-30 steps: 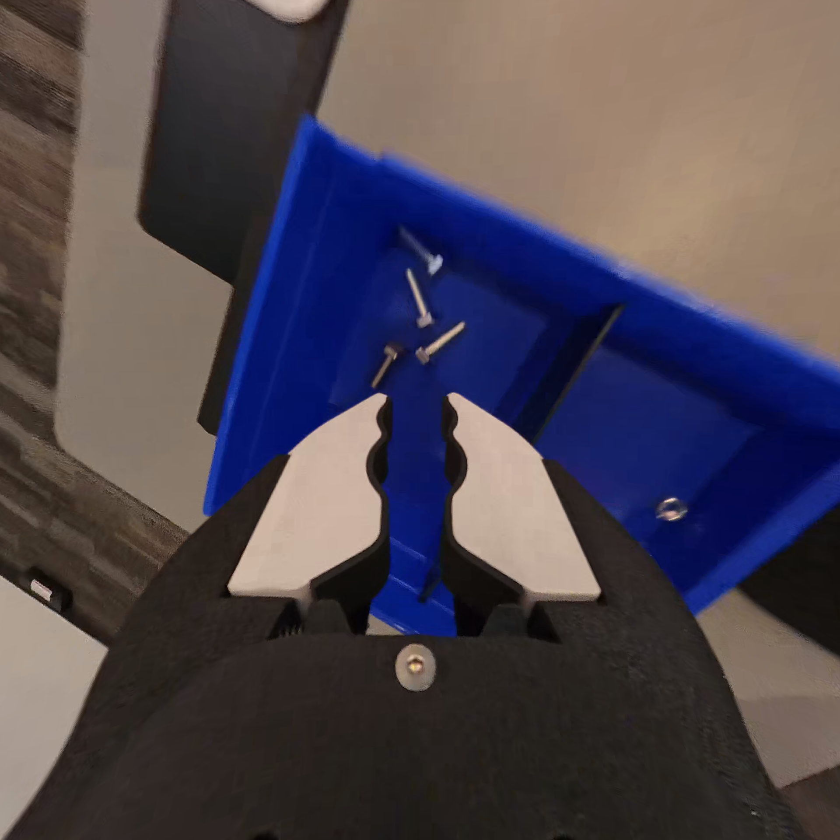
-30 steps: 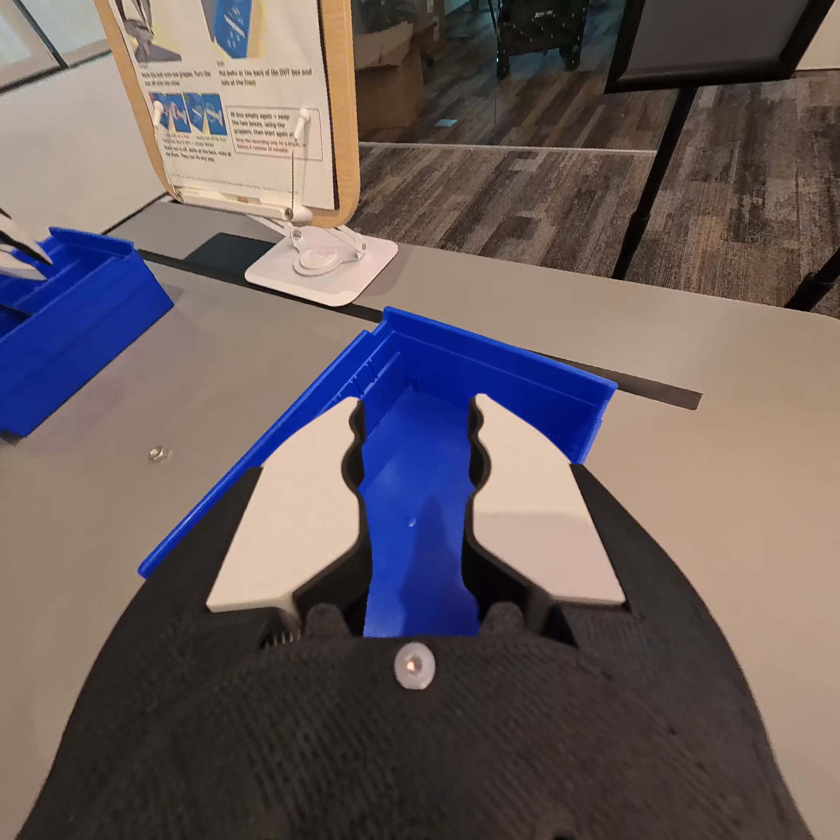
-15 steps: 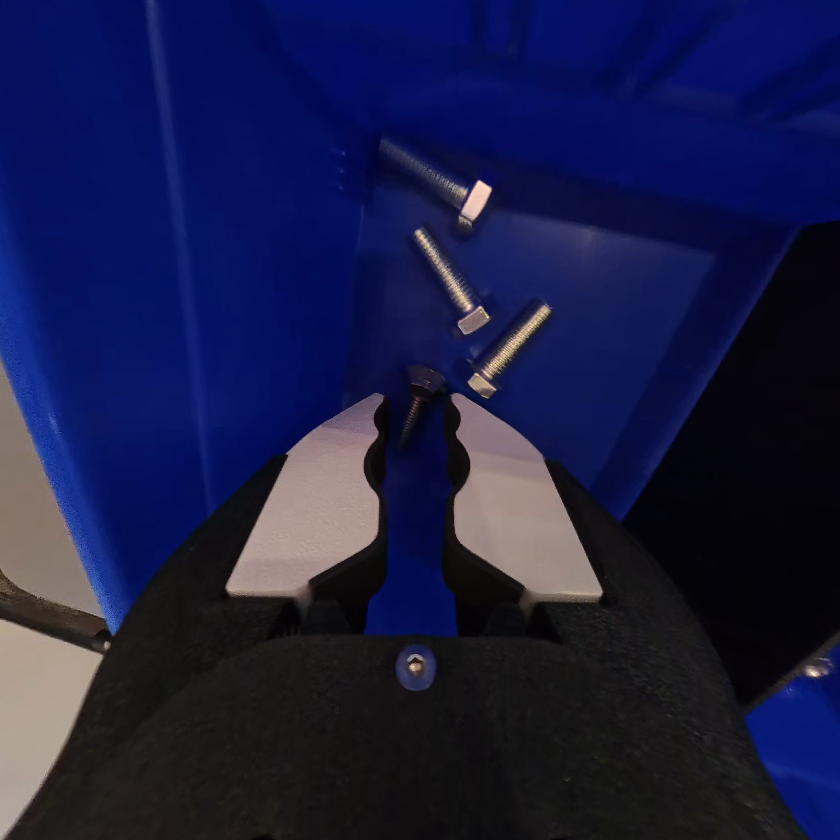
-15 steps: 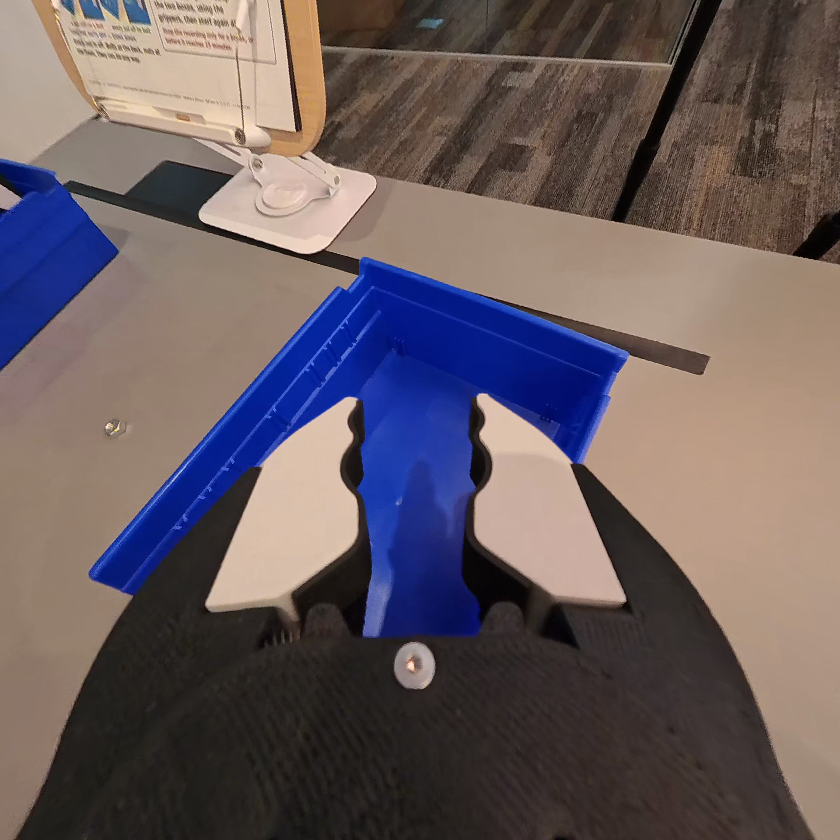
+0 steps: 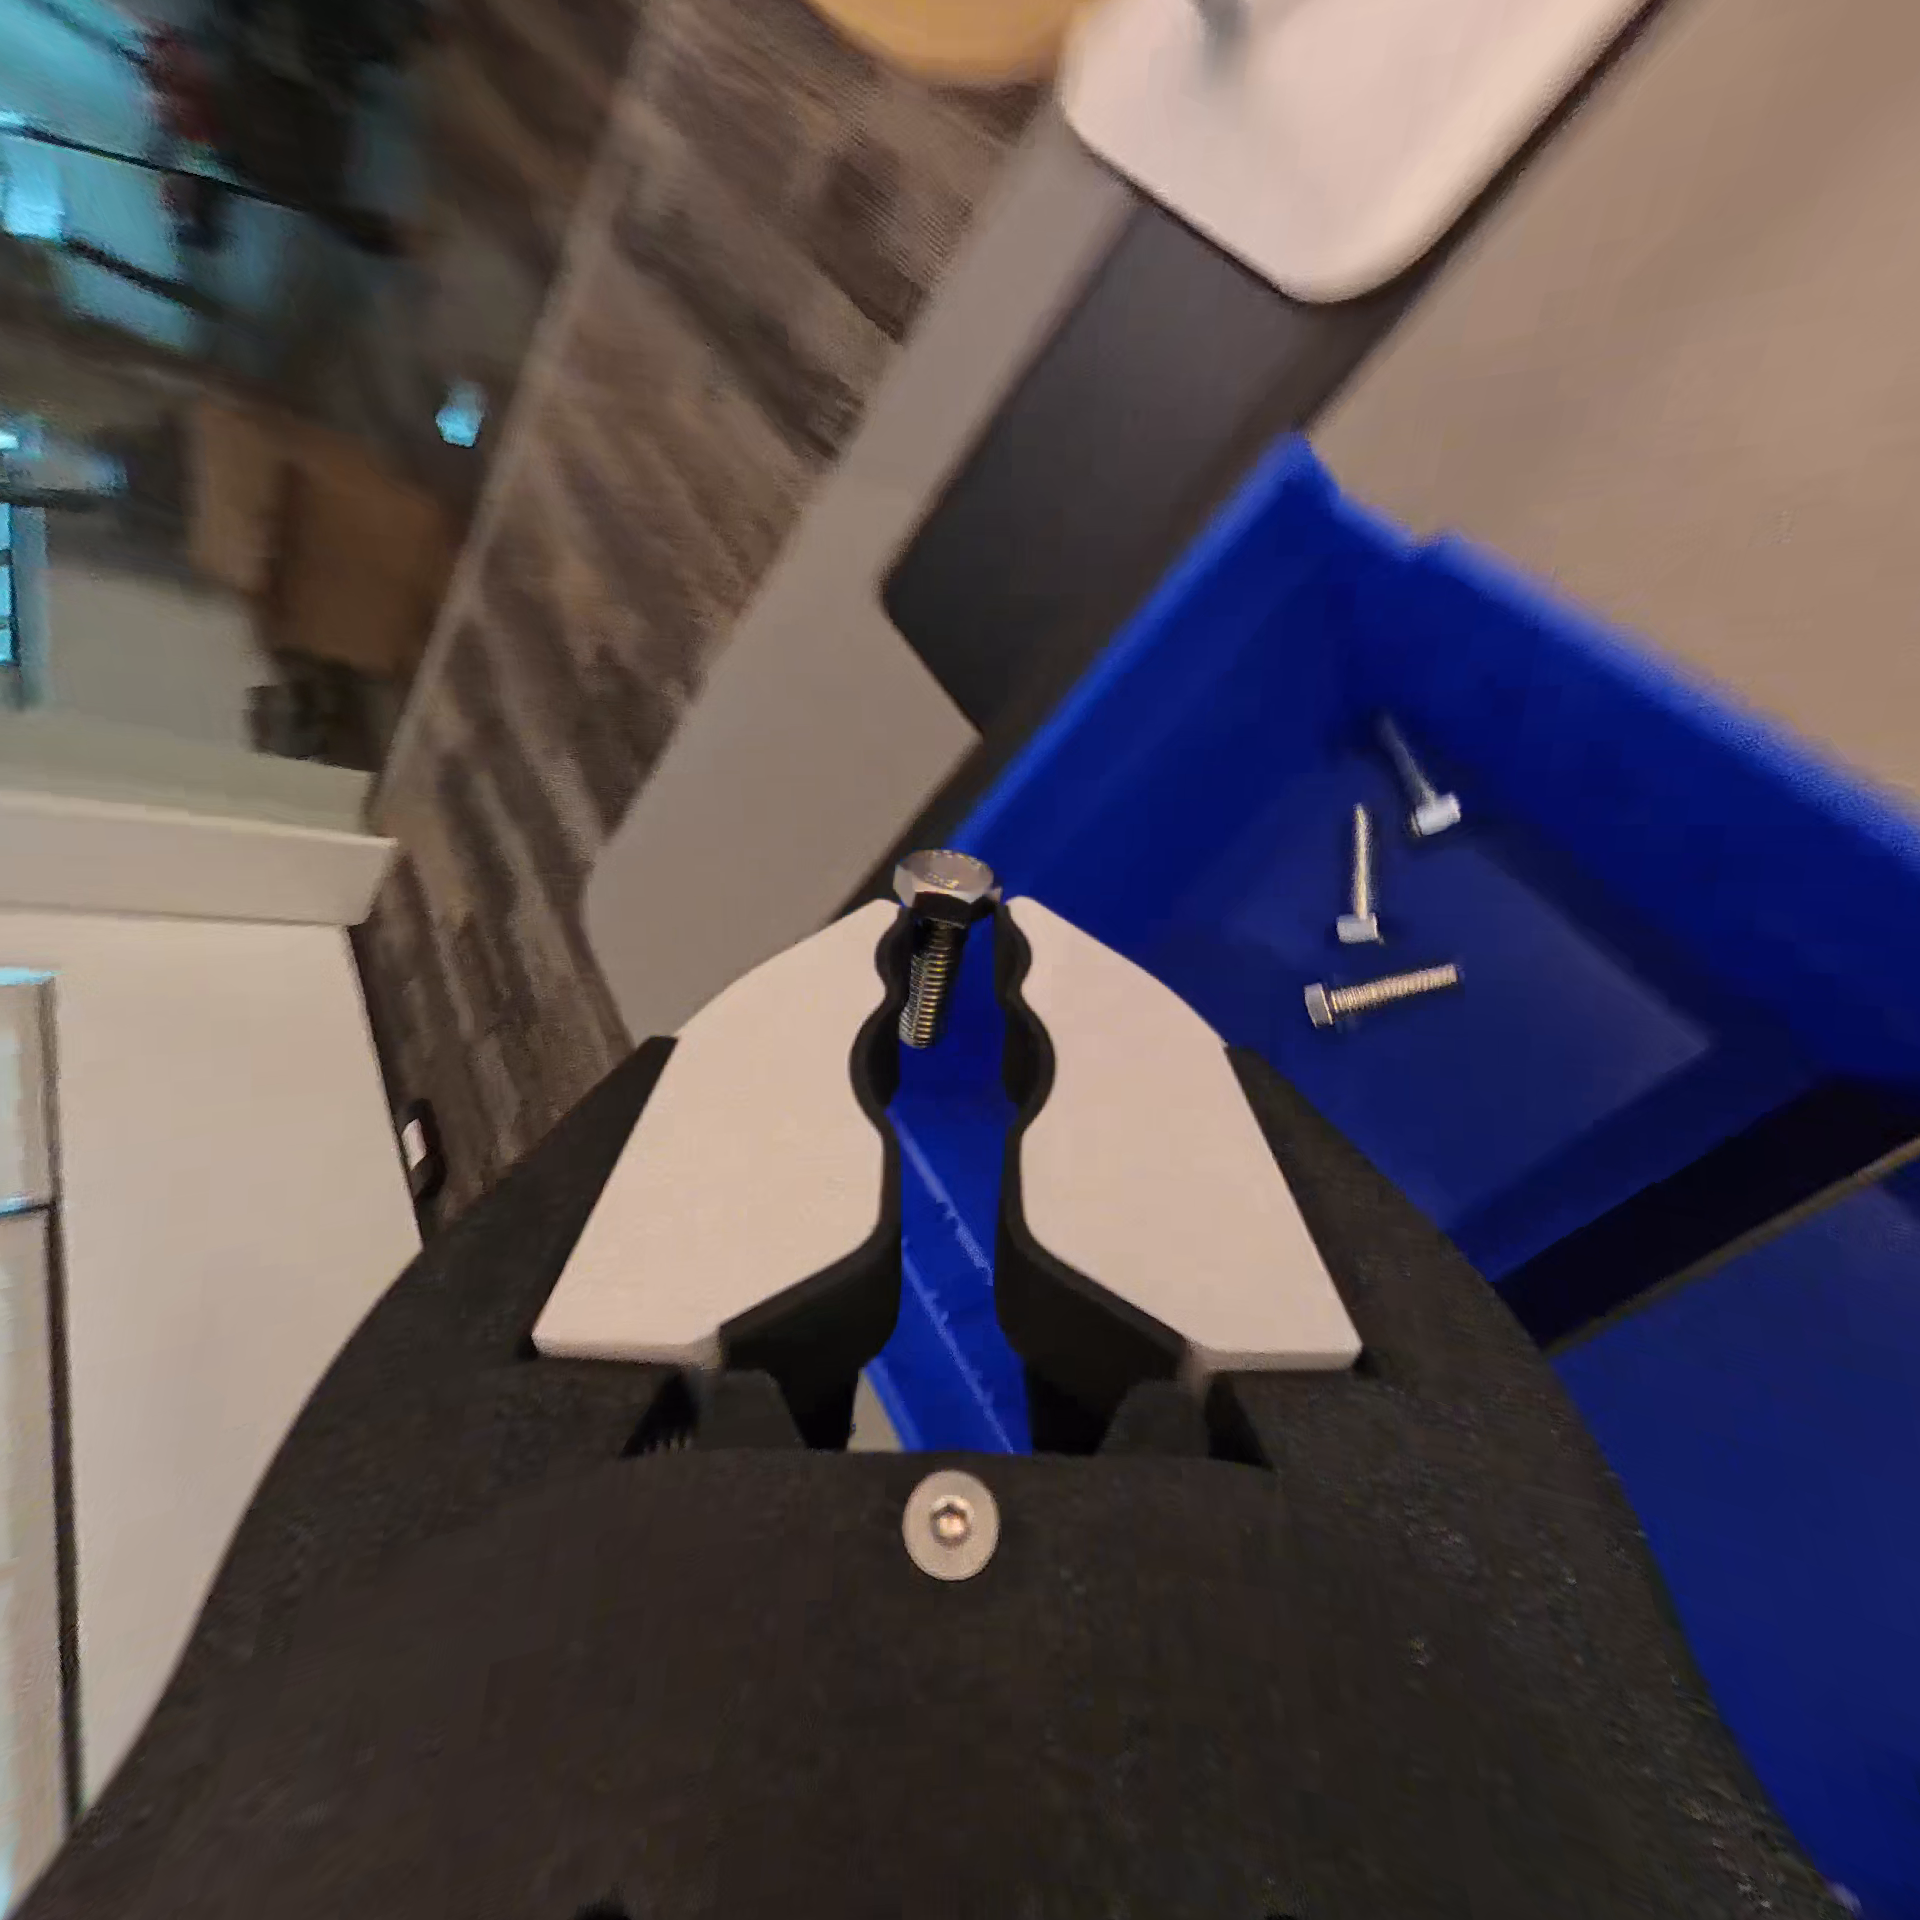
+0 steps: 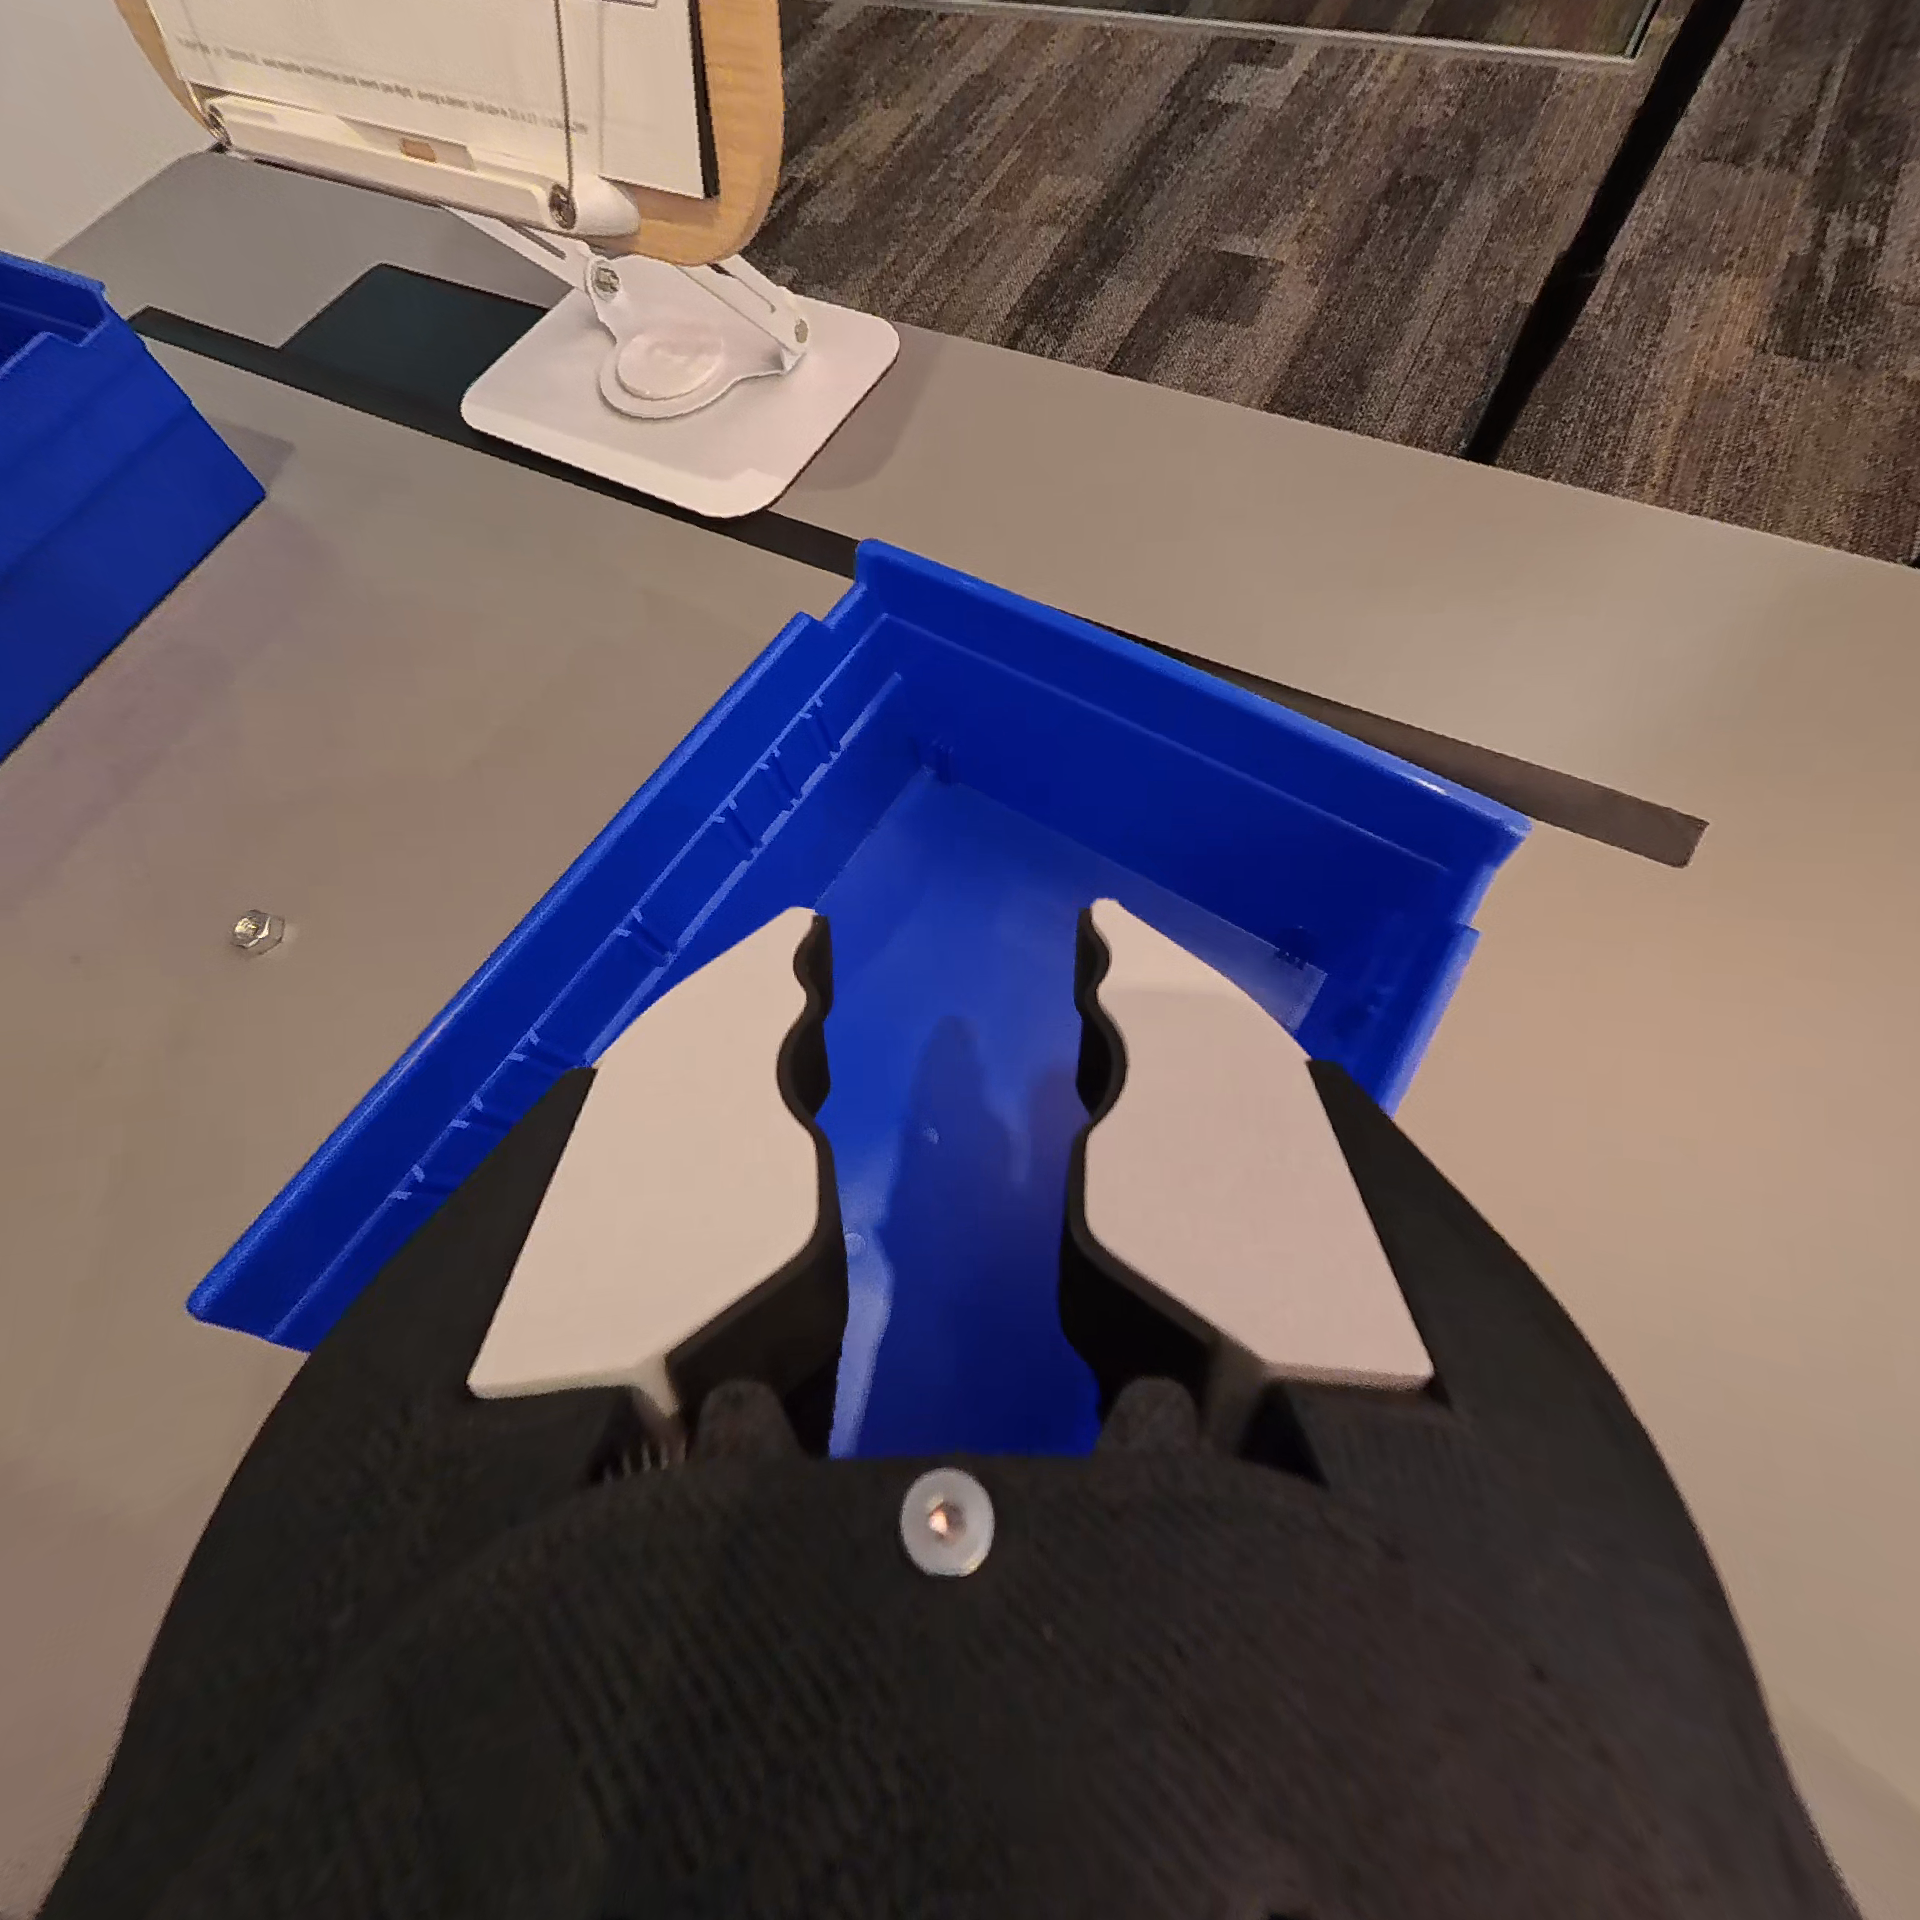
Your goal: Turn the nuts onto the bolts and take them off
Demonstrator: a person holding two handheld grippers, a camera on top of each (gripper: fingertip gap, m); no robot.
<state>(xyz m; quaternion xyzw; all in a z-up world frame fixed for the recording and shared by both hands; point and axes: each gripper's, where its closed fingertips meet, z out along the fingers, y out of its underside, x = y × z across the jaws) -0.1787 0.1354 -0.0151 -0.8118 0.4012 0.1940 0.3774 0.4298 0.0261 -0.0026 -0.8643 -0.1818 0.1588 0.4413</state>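
Observation:
My left gripper (image 5: 943, 914) is shut on a silver bolt (image 5: 928, 966), gripped just under its hex head, which sticks out past the fingertips, and holds it lifted over the near corner of a blue bin (image 5: 1558, 1039). Three more bolts (image 5: 1377, 995) lie on that bin's floor to the right. My right gripper (image 6: 948, 920) is open and empty, hovering over a second, empty blue bin (image 6: 1143, 717). A single loose nut (image 6: 258, 930) lies on the grey table to the left of that bin.
A white stand (image 6: 686, 405) holding a wooden-edged board with a sheet on it sits at the table's far edge. The first bin's corner (image 6: 94, 499) shows at far left in the right wrist view. A black divider (image 5: 1704, 1226) splits the first bin. Floor lies beyond the table edge. The gap from one gripper's tips to the other's is roughly 60 cm. Left tips and right tips are each some 35 cm from the single loose nut (image 6: 258, 930).
My left gripper went down into the bin, closed on one of the bolts, and has lifted it out and back. My right gripper has shifted slightly over the empty bin, staying open.

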